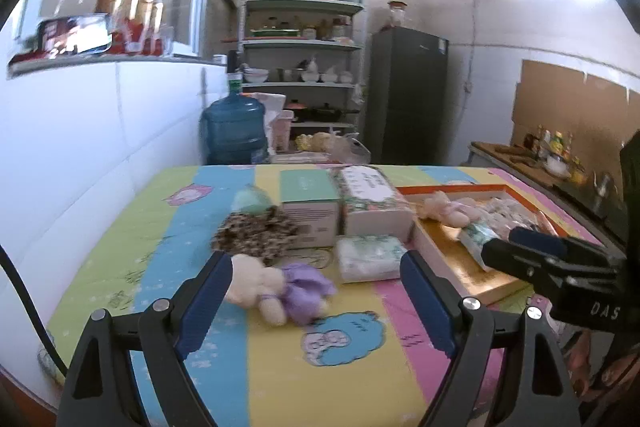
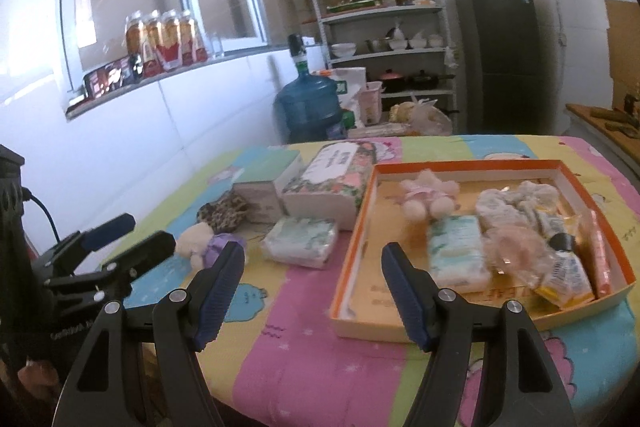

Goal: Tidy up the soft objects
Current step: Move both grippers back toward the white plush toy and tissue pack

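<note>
Table with a pastel striped cartoon-print cloth (image 2: 320, 355), bearing: orange-rimmed shallow cardboard tray (image 2: 360, 227); two upright boxes, green-topped (image 1: 310, 205) and floral (image 2: 328, 183); wrapped tissue pack (image 2: 300, 241); leopard-print fabric item (image 1: 252, 233); cream plush doll in purple dress (image 1: 276, 287).

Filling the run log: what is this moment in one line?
left tongs: open, empty | right tongs: open, empty | purple doll: on table | tissue pack: beside tray

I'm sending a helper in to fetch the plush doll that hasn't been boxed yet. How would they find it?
On the striped cartoon tablecloth, look left of the orange-rimmed tray, outside it. Near the table's front lies a small cream plush doll in a purple dress, in front of a leopard-print fabric piece. The other doll wears pink and is already inside the tray.
</note>
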The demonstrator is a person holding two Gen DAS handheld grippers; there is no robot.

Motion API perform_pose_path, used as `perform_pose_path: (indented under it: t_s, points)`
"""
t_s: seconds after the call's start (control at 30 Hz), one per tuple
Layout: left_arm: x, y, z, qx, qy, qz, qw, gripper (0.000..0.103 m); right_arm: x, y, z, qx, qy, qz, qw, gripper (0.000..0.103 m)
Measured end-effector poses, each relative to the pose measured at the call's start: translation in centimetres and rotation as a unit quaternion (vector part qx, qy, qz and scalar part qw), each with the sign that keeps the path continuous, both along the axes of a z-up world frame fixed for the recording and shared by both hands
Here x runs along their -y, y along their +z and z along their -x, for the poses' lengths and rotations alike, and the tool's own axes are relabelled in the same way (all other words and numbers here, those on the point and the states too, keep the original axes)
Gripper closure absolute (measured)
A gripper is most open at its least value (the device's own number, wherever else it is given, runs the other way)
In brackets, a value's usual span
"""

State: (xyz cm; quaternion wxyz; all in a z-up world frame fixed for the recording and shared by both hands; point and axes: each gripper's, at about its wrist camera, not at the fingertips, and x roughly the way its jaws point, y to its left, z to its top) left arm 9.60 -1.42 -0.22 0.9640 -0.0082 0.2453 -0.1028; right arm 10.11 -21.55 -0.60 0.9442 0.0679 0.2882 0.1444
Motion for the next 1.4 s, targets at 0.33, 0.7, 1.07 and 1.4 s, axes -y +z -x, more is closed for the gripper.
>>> perform_pose_path:
  t_s: [0.33, 0.7, 1.07, 1.4]
  points:
    - [-4.2, -0.6, -0.6, 0.000, 0.053, -0.006, 0.9986, 0.019, -4.2, -1.5, -1.9, -0.023, 0.044, 0.003, 0.999, 0.030]
    - [-8.5, -1.8, -1.7, -0.024, 0.096, 0.010, 0.9951, 0.019, -9.6, -2.3, -5.6, -0.031, 0.123, 0.030, 0.992, 0.030]
    - [-7.7, -3.4, -4.3, -0.049, 0.063, 0.027, 0.9964, 0.019, -6.4, -5.3, -10.9, -0.119, -0.010, 0.040, 0.992, 0.029]
    - [-6.8, -4.7, -6.8, -0.074, 0.034, 0.045, 0.9957, 0.019, -7.4, -5.9, -12.7, -0.127, -0.036, 0.097, 0.986, 0.024]
